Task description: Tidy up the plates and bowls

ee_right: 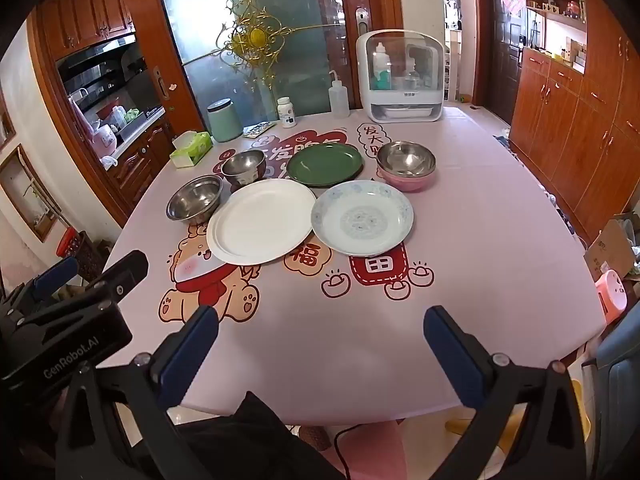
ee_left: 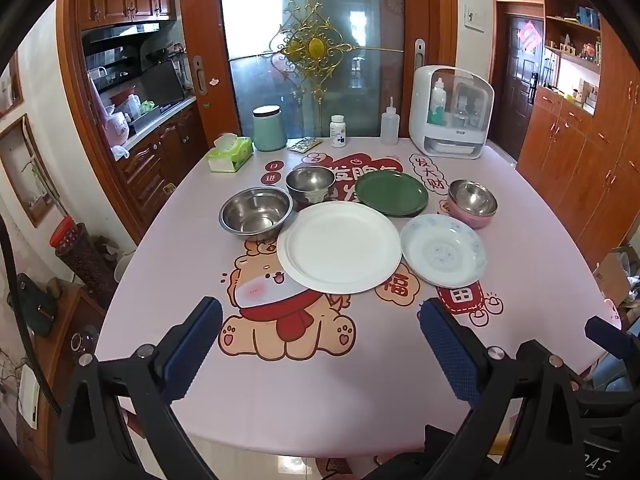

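On the pink table (ee_left: pixel 320 380) lie a white plate (ee_left: pixel 339 247), a blue-patterned plate (ee_left: pixel 443 250), and a green plate (ee_left: pixel 391 193) behind them. A wide steel bowl (ee_left: pixel 256 211) and a smaller steel bowl (ee_left: pixel 311 185) stand at the left. At the right a steel bowl sits nested in a pink bowl (ee_left: pixel 472 203). My left gripper (ee_left: pixel 320 344) hovers open over the near table, empty. My right gripper (ee_right: pixel 320 344) is open and empty too, short of the blue-patterned plate (ee_right: pixel 362 218) and white plate (ee_right: pixel 262 226). The left gripper's body (ee_right: pixel 64 312) shows at the right view's left edge.
Along the table's far edge stand a tissue box (ee_left: pixel 230 154), a mint canister (ee_left: pixel 269 128), a pill bottle (ee_left: pixel 338 131), a squeeze bottle (ee_left: pixel 390 122) and a white sterilizer cabinet (ee_left: pixel 452 114). Wooden cabinets (ee_left: pixel 580 152) line the right wall.
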A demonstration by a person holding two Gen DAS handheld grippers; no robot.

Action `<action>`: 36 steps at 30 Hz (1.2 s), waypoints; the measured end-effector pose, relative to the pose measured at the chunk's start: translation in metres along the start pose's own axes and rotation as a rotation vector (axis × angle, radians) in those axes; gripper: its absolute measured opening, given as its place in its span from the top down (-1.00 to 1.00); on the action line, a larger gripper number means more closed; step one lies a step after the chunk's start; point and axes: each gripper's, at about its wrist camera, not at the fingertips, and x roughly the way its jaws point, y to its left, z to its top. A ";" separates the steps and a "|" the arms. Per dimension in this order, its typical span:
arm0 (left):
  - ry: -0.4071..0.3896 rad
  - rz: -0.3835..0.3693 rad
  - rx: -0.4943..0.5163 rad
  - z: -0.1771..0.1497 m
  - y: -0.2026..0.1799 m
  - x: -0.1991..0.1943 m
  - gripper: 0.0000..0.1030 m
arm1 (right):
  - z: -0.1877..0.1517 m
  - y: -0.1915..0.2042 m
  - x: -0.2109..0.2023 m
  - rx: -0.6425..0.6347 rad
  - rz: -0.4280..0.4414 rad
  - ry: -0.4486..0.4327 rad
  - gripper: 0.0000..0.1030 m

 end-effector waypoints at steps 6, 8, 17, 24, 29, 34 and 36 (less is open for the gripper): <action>0.008 -0.012 0.001 0.005 0.002 -0.002 -0.90 | 0.000 0.000 0.000 0.001 0.000 0.001 -1.00; 0.008 -0.012 0.002 0.007 0.002 -0.002 -0.90 | 0.000 -0.001 0.000 0.001 0.000 0.001 -1.00; -0.004 -0.010 0.000 0.000 0.003 -0.004 -0.90 | 0.000 -0.001 -0.001 0.000 -0.002 0.004 -0.99; 0.000 -0.014 0.007 -0.003 -0.002 0.000 -0.86 | -0.001 0.000 -0.001 0.000 -0.001 0.003 -0.99; 0.000 -0.013 0.006 -0.003 -0.003 0.000 -0.86 | -0.001 0.001 -0.001 0.000 0.000 0.003 -0.99; 0.001 -0.017 0.007 -0.003 -0.003 0.000 -0.86 | 0.001 0.006 0.000 -0.002 0.011 0.003 -0.99; 0.003 -0.018 0.006 -0.003 -0.002 0.000 -0.86 | 0.000 0.004 0.000 -0.003 0.012 0.007 -0.99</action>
